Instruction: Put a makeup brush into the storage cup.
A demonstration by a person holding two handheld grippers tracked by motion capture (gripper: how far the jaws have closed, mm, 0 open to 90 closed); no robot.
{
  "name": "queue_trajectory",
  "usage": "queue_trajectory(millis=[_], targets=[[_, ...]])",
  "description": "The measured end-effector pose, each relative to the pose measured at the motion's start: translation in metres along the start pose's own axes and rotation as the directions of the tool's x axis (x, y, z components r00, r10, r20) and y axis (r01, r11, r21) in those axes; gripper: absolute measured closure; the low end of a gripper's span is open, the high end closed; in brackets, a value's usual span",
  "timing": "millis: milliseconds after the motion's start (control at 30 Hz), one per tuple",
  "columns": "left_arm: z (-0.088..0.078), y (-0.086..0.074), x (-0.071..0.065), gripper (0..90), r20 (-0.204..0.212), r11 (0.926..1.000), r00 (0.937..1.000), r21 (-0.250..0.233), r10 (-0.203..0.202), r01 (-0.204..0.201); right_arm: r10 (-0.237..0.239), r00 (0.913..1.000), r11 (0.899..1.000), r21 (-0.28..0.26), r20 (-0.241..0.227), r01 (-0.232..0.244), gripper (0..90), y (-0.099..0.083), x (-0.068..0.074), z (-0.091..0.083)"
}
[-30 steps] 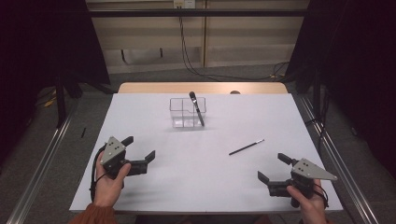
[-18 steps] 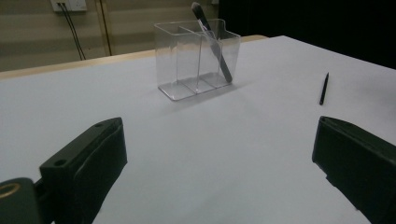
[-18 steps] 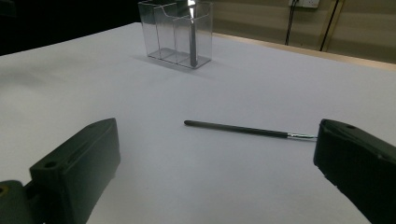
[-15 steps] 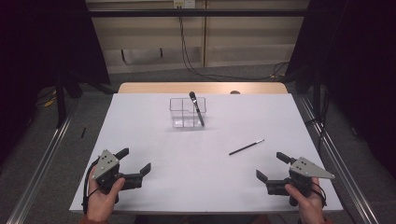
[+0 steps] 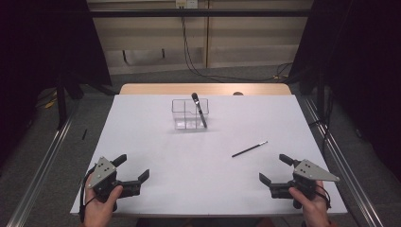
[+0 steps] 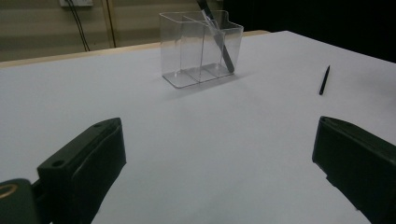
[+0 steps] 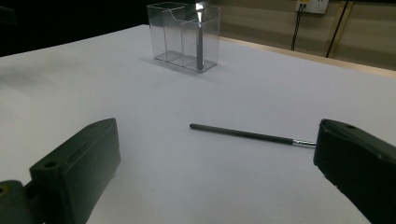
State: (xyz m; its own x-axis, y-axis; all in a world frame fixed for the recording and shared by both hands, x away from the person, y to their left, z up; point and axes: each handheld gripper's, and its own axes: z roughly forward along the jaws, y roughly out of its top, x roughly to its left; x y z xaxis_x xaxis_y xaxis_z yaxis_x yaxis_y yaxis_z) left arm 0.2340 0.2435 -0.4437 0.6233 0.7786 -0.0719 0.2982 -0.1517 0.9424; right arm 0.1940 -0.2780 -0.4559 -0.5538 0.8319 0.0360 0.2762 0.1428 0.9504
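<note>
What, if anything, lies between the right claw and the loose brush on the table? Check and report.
Nothing visible does. The right claw hangs open near the table edge, and bare white table runs from it to the brush. The clear holder stands farther back, off that line.

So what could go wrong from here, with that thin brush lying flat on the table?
Two things, I'd guess. The thin brush lies flat on the white table, so the open right tongs might slip off it or push it away. And the clear holder already has a tool leaning in it; knocking either could tip the holder.
</note>
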Motion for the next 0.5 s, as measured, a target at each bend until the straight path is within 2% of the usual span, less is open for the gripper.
queue_trajectory(millis=[300, 500], targets=[[-0.005, -0.002, 0.003, 2.7, 0.003, 0.9998, 0.9998, -0.005, -0.018, 0.018, 0.03, 0.9994, 1.0, -0.001, 0.014, -0.03, 0.0, 0.003, -0.006, 0.006], [-0.007, -0.001, 0.0, 2.7, -0.006, 1.0, 1.0, -0.005, -0.006, 0.006, 0.022, 0.9997, 1.0, -0.004, -0.012, -0.022, 3.1, 0.008, -0.012, 0.011]])
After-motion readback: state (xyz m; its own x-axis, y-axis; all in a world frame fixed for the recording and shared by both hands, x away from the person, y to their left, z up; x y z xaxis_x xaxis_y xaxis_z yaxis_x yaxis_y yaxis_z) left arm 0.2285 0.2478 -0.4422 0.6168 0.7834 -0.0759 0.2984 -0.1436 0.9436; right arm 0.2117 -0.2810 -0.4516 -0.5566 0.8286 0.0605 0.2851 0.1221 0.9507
